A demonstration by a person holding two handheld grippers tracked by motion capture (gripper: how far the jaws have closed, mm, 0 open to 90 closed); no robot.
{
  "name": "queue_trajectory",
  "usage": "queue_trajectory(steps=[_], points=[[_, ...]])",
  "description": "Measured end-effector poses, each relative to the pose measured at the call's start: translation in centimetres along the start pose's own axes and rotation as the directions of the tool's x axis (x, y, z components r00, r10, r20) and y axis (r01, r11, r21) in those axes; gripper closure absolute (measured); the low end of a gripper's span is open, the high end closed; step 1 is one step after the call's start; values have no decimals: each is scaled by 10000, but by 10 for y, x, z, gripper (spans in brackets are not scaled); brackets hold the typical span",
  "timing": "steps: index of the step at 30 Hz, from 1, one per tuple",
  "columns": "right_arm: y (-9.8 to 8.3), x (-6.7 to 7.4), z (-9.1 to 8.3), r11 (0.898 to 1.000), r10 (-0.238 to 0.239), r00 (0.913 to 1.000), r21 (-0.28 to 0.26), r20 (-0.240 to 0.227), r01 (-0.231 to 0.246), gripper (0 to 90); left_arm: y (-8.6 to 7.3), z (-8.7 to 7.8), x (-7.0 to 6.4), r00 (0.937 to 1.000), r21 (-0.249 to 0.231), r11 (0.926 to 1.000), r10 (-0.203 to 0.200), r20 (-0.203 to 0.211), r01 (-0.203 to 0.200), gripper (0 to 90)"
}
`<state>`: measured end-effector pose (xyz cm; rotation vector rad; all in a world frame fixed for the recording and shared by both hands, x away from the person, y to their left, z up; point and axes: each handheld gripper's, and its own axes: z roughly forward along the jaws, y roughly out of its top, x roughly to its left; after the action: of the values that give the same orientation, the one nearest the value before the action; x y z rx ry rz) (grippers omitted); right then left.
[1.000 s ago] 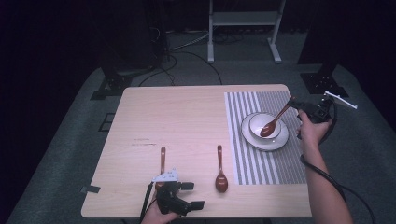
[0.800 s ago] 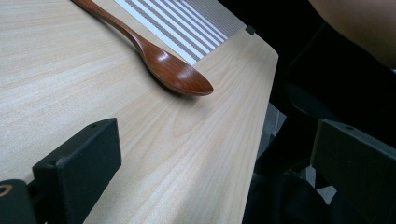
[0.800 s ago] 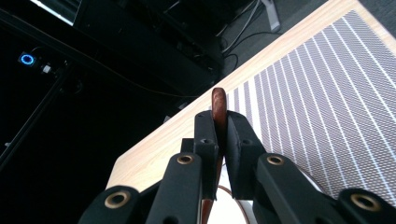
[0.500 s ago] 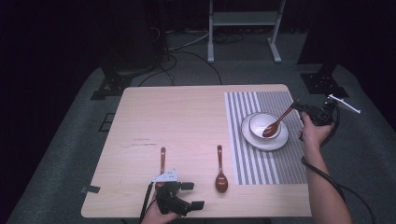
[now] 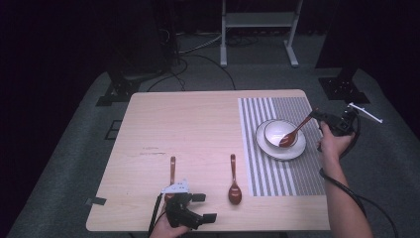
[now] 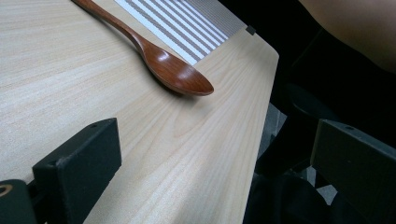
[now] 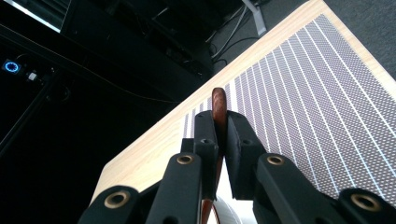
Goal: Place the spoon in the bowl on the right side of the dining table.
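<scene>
While the left gripper (image 5: 198, 208) lies where it lay a second ago, at the near edge of the table (image 5: 198, 124), the right gripper (image 5: 319, 118) has carried its spoon (image 5: 296, 130) a little further: in the high view the bowl of that spoon now dips inside the white bowl (image 5: 282, 133), where a second ago it sat nearer the near rim. Its handle slopes up and away to the right of the white bowl, clamped at its end between the right jaws. The white bowl stands on a white plate (image 5: 265, 147) on the striped mat (image 5: 277, 168). Two more brown spoons lie flat to the left of the white bowl, off the mat – a middle spoon (image 5: 234, 183) just beside the mat's edge, and a left spoon (image 5: 172, 171) further out, its near end under the left gripper's grey plate.

From the left gripper view, the jaws stand wide apart with nothing between them; ahead lies the middle spoon (image 6: 163, 65), glossy reddish-brown wood with an oval bowl facing up.

Seen from the right gripper view, the jaws are pressed narrowly together on the held spoon (image 7: 219, 109) – its rounded, dark-red handle end pokes up between the pads, with the mat (image 7: 317, 102) behind.
</scene>
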<state>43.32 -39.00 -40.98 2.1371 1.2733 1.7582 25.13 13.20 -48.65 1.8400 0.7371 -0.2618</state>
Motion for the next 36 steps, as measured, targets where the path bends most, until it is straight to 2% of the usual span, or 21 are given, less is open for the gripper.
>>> queue_trajectory(steps=[12,16,36], points=[[-7,-8,3,9998,-71,9998,172,164,68,832,0,0,0,10000,-30,10000,-3,-9,3,6],[-10,-11,5,9997,-8,10000,264,85,6,830,0,0,0,10000,-21,10000,9,-10,-9,6],[-12,-10,7,9981,-328,9994,515,-51,331,813,1,0,1,10000,-43,10000,-9,-27,9,6]])
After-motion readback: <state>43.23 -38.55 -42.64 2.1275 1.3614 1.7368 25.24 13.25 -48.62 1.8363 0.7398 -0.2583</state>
